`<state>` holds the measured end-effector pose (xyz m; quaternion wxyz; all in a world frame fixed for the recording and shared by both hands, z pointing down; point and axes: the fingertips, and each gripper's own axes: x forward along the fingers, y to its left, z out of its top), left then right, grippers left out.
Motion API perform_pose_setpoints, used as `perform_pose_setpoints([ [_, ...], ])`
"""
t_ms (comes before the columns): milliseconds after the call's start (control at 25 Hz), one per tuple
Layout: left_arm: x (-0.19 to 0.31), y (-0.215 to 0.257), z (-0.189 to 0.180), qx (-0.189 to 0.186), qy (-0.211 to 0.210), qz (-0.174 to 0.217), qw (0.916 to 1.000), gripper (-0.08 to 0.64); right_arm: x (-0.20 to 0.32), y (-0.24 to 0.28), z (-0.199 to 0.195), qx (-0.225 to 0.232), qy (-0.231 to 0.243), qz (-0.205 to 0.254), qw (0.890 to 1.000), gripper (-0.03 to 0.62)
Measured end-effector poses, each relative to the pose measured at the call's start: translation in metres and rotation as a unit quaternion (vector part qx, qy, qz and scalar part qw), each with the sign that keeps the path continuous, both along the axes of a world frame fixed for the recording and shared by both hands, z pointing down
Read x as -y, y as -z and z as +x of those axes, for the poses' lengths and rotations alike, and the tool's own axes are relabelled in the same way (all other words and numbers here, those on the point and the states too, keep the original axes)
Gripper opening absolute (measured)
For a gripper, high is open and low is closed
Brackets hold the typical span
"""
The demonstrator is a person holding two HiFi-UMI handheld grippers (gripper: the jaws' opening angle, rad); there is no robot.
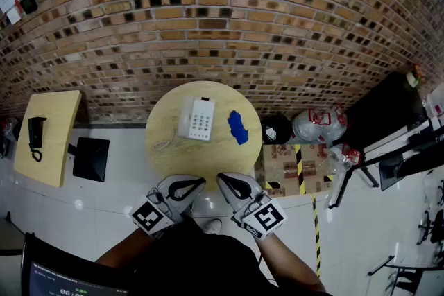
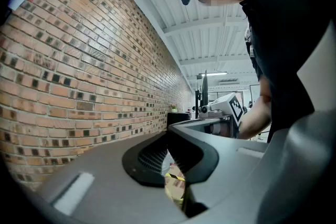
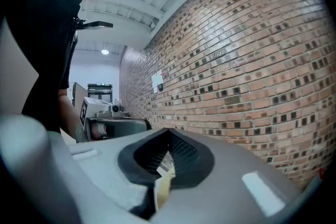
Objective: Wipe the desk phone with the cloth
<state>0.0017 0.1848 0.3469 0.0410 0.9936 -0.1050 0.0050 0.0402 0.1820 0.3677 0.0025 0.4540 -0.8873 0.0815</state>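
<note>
Two claws, both empty, pads brought together at the tips with nothing between them. Left claw [image 1: 198,182] and right claw [image 1: 223,179] hover side by side at the near edge of the round tabletop [image 1: 164,114], tips angled toward each other. The gripper views agree: the left claw [image 2: 169,136] shows only a thin sliver of gap below the closed tips, and so does the right claw [image 3: 168,132].

Tabletop: pale wood, smooth, circular.

Desk phone [image 1: 197,118]: white plastic, rectangular, lying flat. It sits ahead of the left claw, past the tabletop's centre. Its long axis runs away from the claws toward the brick wall [image 1: 222,10], tilted slightly. Handset lies along the side farther from the right claw, and the keypad faces up on the other side. A thin cord [image 1: 164,143] trails from the phone toward the left claw.

Cloth [image 1: 237,127]: blue, soft, crumpled into an elongated lump. It lies ahead of the right claw, just beside the phone but apart from it, near the tabletop's rim.

Open room: bare wood lies between the claws and both things. A cardboard box [image 1: 291,166] with yellow-black tape stands on the floor outboard of the right claw.
</note>
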Motion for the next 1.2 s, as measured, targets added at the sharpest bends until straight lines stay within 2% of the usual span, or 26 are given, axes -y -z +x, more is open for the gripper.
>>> perform_pose_setpoints([
  [240,0.065,-0.012,0.015,0.012,-0.010,-0.002,0.9999,-0.011,0.067,-0.022,0.021,-0.001,-0.033,-0.013,0.999,0.002],
  [320,0.085,-0.017,0.018,0.012,-0.020,0.003,0.9997,-0.011,0.089,-0.040,0.027,-0.018,-0.047,-0.025,0.998,0.002],
  [480,0.117,-0.030,0.022,0.015,-0.033,-0.014,0.9992,-0.011,0.132,-0.090,0.045,-0.042,-0.078,-0.073,0.993,0.009],
  [640,0.143,-0.046,0.030,0.023,-0.056,-0.007,0.9981,-0.006,0.167,-0.144,0.073,-0.062,-0.114,-0.124,0.984,0.017],
  [800,0.163,-0.059,0.039,0.023,-0.072,-0.025,0.9968,-0.003,0.197,-0.199,0.105,-0.081,-0.147,-0.176,0.970,0.081],
  [880,0.169,-0.064,0.041,0.025,-0.079,-0.033,0.9960,-0.003,0.209,-0.231,0.121,-0.096,-0.159,-0.211,0.960,0.132],
  [960,0.175,-0.071,0.041,0.028,-0.085,-0.037,0.9953,-0.003,0.219,-0.265,0.133,-0.125,-0.159,-0.250,0.947,0.218],
  [1000,0.179,-0.074,0.041,0.030,-0.087,-0.040,0.9949,-0.003,0.223,-0.282,0.139,-0.142,-0.156,-0.270,0.940,0.238],
  [1080,0.185,-0.082,0.040,0.033,-0.088,-0.050,0.9943,-0.003,0.232,-0.311,0.151,-0.165,-0.151,-0.304,0.926,0.259],
  [1200,0.193,-0.092,0.038,0.032,-0.084,-0.074,0.9932,-0.003,0.248,-0.342,0.171,-0.174,-0.153,-0.339,0.912,0.264],
])
